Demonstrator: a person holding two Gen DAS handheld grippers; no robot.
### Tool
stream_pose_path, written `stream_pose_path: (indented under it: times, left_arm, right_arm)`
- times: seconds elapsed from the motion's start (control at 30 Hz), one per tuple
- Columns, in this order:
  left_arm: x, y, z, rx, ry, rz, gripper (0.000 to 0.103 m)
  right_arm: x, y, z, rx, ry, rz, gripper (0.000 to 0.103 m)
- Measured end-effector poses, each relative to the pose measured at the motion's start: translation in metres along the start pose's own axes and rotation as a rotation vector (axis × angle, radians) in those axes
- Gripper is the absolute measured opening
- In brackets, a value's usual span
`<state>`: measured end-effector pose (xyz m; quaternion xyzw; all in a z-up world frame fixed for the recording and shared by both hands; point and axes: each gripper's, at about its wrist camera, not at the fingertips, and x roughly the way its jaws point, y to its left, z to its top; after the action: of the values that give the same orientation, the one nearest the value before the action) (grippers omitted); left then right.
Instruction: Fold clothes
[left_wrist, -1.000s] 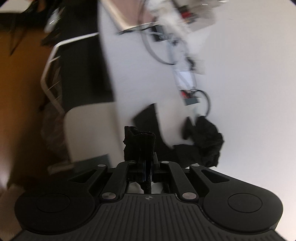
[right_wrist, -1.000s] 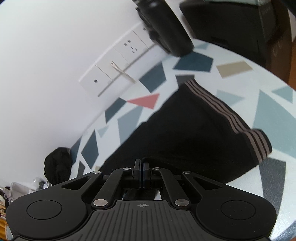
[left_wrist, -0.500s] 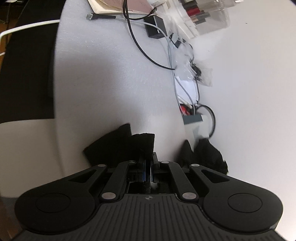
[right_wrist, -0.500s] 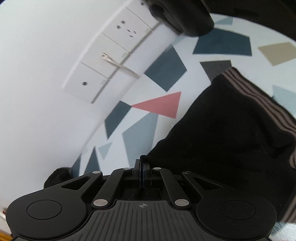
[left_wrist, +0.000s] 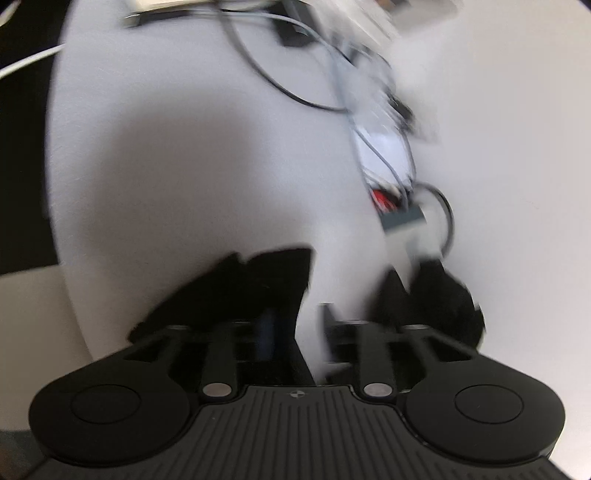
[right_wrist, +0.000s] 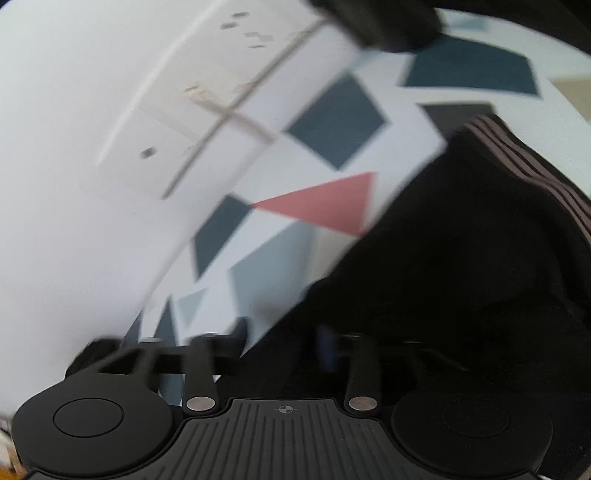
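Both the left gripper (left_wrist: 301, 325) and right gripper (right_wrist: 280, 343) stand apart, the black striped-cuff fabric garment (right_wrist: 461, 258) lying just ahead of each.

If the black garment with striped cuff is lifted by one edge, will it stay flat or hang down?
Probably it will hang down: the black garment lies in soft folds on the patterned table. It looks thin, so likely light. The striped cuff seems thicker and may keep its shape somewhat.

Both views are bright and evenly lit, with heavy motion blur and fisheye bending at the edges. A broad soft shadow (left_wrist: 177, 177) darkens the white table (left_wrist: 517, 184), and the black garment (right_wrist: 461, 277) shows almost no detail.
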<state>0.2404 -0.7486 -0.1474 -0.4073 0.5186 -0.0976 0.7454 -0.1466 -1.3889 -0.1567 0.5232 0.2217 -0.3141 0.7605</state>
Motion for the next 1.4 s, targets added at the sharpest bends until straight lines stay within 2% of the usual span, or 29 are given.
stream_pose_path:
  times: [0.03, 0.07, 0.17, 0.23, 0.3, 0.4, 0.53, 0.67, 0.7, 0.73, 0.8, 0.97, 1.03, 1.1, 1.23, 1.33, 1.4]
  left_arm:
    - [-0.005, -0.005, 0.000, 0.048, 0.002, -0.014, 0.055]
    - [-0.010, -0.010, 0.000, 0.097, 0.001, -0.021, 0.057]
    - [-0.030, -0.017, -0.001, 0.239, 0.001, -0.047, 0.059]
    - [-0.043, -0.012, -0.004, 0.287, -0.006, -0.050, 0.059]
    - [-0.051, 0.000, -0.008, 0.309, 0.005, -0.032, 0.059]
    - [-0.054, 0.022, -0.016, 0.275, 0.031, -0.024, 0.059]
    - [-0.051, 0.047, -0.024, 0.229, 0.040, -0.025, 0.058]
    - [-0.038, 0.048, -0.029, 0.295, 0.020, 0.011, 0.057]
    - [-0.036, 0.047, -0.030, 0.313, 0.007, 0.016, 0.053]
    - [-0.035, 0.045, -0.031, 0.332, -0.006, 0.020, 0.035]
    - [-0.035, 0.043, -0.030, 0.350, -0.033, 0.020, 0.007]
    - [-0.054, 0.039, -0.020, 0.367, -0.133, -0.005, 0.004]
    - [-0.058, 0.038, -0.015, 0.399, -0.144, 0.005, 0.004]
    - [-0.057, 0.043, -0.011, 0.398, -0.131, 0.022, 0.005]
    - [-0.063, 0.041, -0.013, 0.373, -0.115, -0.004, 0.007]
    - [-0.068, 0.033, -0.017, 0.351, -0.113, -0.062, 0.007]
    - [-0.062, 0.026, -0.019, 0.350, -0.082, -0.095, 0.009]
  right_arm:
    - [-0.004, 0.008, -0.002, -0.041, -0.003, 0.008, 0.056]
    - [-0.009, 0.015, -0.005, -0.083, -0.006, 0.012, 0.058]
    - [-0.022, 0.033, -0.019, -0.191, -0.012, 0.020, 0.059]
    - [-0.030, 0.043, -0.030, -0.251, -0.015, 0.025, 0.060]
    - [-0.036, 0.050, -0.046, -0.309, -0.013, 0.026, 0.062]
    - [-0.044, 0.054, -0.073, -0.354, 0.003, 0.028, 0.063]
    - [-0.049, 0.050, -0.102, -0.326, 0.040, 0.038, 0.064]
    - [-0.051, 0.043, -0.120, -0.287, 0.057, 0.007, 0.064]
    - [-0.053, 0.041, -0.123, -0.274, 0.057, 0.002, 0.064]
    - [-0.055, 0.039, -0.125, -0.263, 0.052, 0.000, 0.064]
    - [-0.060, 0.036, -0.128, -0.248, 0.043, -0.002, 0.064]
    - [-0.072, 0.034, -0.134, -0.238, 0.024, -0.001, 0.064]
    - [-0.075, 0.034, -0.136, -0.239, 0.019, 0.003, 0.064]
    - [-0.076, 0.033, -0.140, -0.233, 0.018, 0.002, 0.064]
    - [-0.075, 0.030, -0.146, -0.215, 0.019, 0.002, 0.064]
    - [-0.074, 0.025, -0.148, -0.200, 0.020, -0.006, 0.064]
    - [-0.073, 0.022, -0.149, -0.187, 0.021, -0.008, 0.064]
